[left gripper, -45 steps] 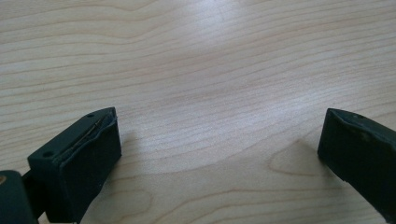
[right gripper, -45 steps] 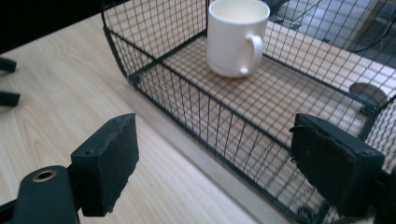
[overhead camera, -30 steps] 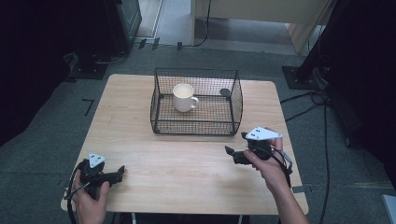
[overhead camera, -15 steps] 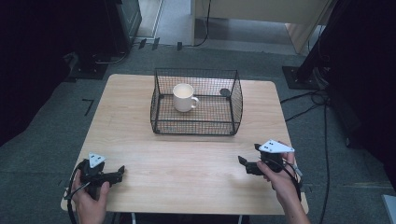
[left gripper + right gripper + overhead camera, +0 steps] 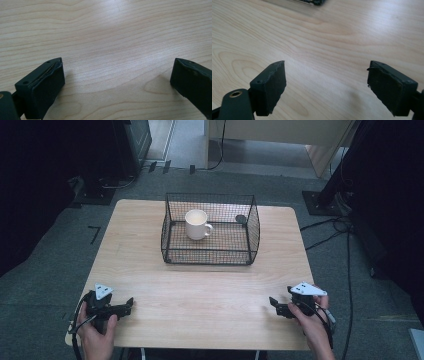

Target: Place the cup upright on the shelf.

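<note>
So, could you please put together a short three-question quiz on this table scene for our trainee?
1. True or false: the white mug stands inside the wire basket.
2. Which tongs are holding something? A) the left tongs B) the right tongs C) neither
3. Fill in: both tongs are near the table's ____ edge, on the person's side.

Key:
1. True.
2. C: in both gripper views the jaws stand wide apart over bare wood.
3. Near.
</note>
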### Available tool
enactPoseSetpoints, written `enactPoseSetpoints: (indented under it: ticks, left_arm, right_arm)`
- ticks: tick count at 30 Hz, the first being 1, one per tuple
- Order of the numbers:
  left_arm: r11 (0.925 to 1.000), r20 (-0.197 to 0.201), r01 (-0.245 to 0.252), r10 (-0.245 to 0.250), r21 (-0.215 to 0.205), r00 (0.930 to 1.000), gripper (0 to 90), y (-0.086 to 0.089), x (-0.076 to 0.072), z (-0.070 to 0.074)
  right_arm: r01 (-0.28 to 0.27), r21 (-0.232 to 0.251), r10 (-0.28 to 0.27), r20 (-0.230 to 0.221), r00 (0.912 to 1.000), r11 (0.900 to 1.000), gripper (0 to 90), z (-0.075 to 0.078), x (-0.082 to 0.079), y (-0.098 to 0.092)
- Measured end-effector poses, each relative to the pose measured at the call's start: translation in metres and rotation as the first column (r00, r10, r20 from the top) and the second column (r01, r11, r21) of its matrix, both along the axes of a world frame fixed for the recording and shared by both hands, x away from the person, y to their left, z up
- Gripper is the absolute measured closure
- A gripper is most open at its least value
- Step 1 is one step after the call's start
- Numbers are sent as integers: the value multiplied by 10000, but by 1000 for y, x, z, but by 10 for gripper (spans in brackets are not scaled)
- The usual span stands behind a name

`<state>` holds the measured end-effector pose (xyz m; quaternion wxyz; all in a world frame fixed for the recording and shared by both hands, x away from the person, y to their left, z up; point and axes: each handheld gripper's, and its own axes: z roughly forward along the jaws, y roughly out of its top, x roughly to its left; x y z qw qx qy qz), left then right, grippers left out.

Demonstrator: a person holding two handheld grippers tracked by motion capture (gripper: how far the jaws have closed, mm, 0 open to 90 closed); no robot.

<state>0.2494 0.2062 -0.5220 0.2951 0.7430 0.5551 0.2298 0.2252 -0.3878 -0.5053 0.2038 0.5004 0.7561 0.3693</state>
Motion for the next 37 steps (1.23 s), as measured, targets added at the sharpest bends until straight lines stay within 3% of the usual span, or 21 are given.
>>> enactPoseSetpoints:
  ticks: [11,16,19,25,29,37]
  left_arm:
    - [10000,2,0,0,-3,10000,0,0,0,0]
    - [10000,0,2,-2,0,10000,0,0,0,0]
    - [10000,-15,18,-18,24,10000,0,0,0,0]
    - [10000,17,2,-2,-8,10000,0,0,0,0]
    - [10000,-13,17,-17,22,10000,0,0,0,0]
    - [10000,-13,17,-17,22,10000,0,0,0,0]
  right_arm:
    - [440,-765,-486,-592,9971,9961,146,-18,-15,-8]
    - [661,-690,-698,-524,9962,9954,144,-19,-22,-12]
    - [935,-458,-941,-118,9955,9946,137,-23,-29,-15]
    - [1419,-458,-1427,-150,9897,9888,126,-24,-39,-17]
    - [1557,-581,-1580,-368,9868,9861,6,-25,-38,-17]
    - [1543,-643,-1573,-443,9866,9859,0,-25,-36,-17]
